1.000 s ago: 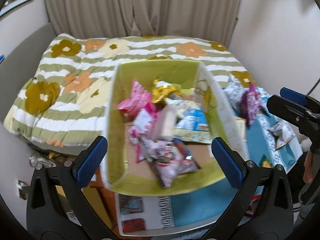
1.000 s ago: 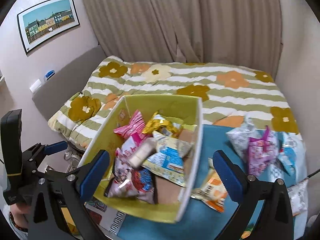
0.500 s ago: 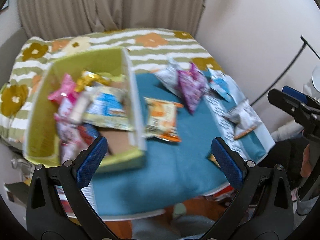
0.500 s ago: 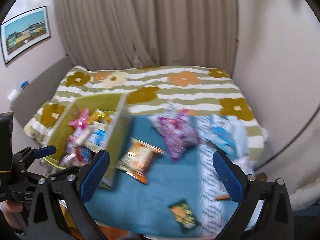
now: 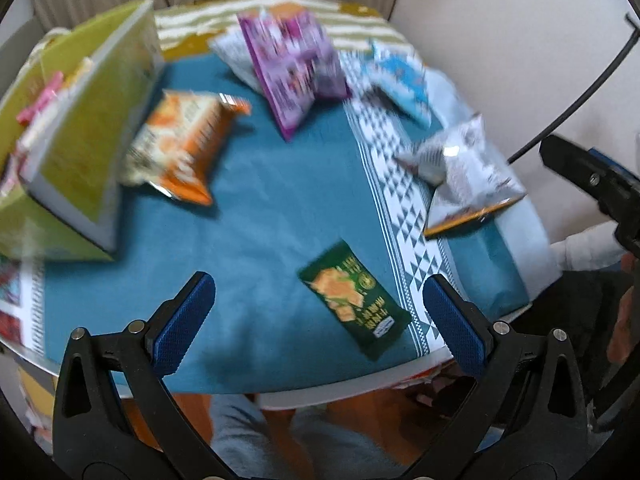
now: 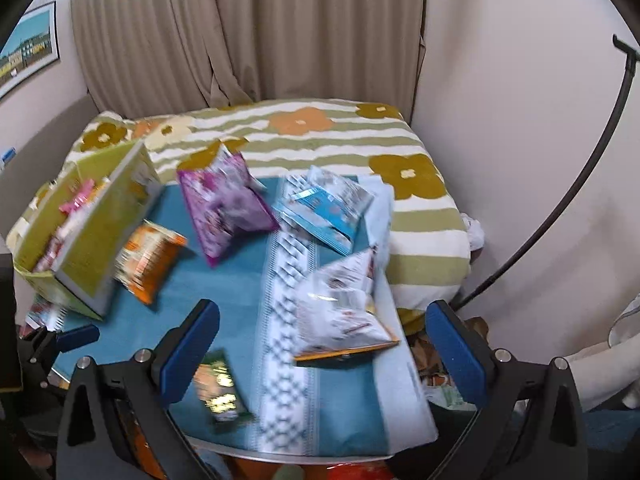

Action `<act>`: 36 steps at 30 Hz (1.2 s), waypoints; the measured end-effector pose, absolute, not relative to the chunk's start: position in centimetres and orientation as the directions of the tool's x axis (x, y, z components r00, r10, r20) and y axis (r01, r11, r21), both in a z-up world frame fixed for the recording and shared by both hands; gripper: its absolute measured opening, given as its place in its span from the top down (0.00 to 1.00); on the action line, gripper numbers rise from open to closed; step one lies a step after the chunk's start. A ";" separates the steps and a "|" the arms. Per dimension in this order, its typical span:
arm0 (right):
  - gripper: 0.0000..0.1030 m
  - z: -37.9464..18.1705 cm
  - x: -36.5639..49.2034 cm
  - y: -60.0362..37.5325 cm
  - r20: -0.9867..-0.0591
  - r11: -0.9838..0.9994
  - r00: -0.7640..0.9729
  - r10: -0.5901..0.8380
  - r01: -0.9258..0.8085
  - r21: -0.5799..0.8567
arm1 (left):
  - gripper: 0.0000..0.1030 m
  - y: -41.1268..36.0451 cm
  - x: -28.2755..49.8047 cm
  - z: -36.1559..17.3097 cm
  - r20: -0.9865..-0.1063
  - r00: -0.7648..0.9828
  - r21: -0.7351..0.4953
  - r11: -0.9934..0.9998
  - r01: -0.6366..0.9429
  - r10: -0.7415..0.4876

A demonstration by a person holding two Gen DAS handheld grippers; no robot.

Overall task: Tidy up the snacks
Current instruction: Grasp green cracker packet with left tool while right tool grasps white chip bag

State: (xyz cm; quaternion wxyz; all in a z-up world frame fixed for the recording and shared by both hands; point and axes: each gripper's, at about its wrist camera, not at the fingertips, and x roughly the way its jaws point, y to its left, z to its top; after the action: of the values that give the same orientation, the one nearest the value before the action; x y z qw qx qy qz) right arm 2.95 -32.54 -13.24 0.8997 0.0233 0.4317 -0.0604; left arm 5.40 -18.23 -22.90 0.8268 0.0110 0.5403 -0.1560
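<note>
On cloth (image 5: 280, 184): five loose packets | one box (image 5: 80, 152) | both grippers empty

Teal tablecloth (image 5: 260, 216) w/ triangle-pattern stripe, floral striped bedspread (image 6: 328, 136), beige curtains (image 6: 248, 28), framed pic (image 6: 28, 48) on wall

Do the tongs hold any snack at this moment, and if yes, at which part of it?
Nothing is held. The left tongs and the right tongs are both open and empty above the table; the green packet lies untouched between the left fingers.

Green box (image 5: 84, 152) — blurred, edge-cropped
</note>
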 end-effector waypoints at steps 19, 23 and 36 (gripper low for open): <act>0.01 -21.2 6.2 -32.7 -0.791 0.991 0.604 -0.102 -0.010 -0.136 | 0.17 -22.4 5.9 -30.1 -0.944 0.319 -0.003 0.968 0.252 -0.086; 0.01 -22.0 6.7 -31.8 -0.780 0.980 0.611 -0.136 -0.032 -0.196 | 0.27 -21.5 5.8 -29.8 -0.943 0.321 0.005 0.963 0.270 -0.085; 0.01 -24.3 7.3 -30.3 -0.765 0.949 0.599 -0.236 -0.027 -0.314 | 0.59 -19.9 6.2 -28.9 -0.939 0.319 -0.007 0.937 0.349 -0.126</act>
State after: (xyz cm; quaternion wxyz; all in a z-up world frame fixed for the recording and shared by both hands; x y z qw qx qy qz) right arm 7.30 -30.32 -24.25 0.8817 -0.1481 0.4439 -0.0594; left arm 6.17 -19.92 -28.93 0.8060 0.0992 0.5646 -0.1473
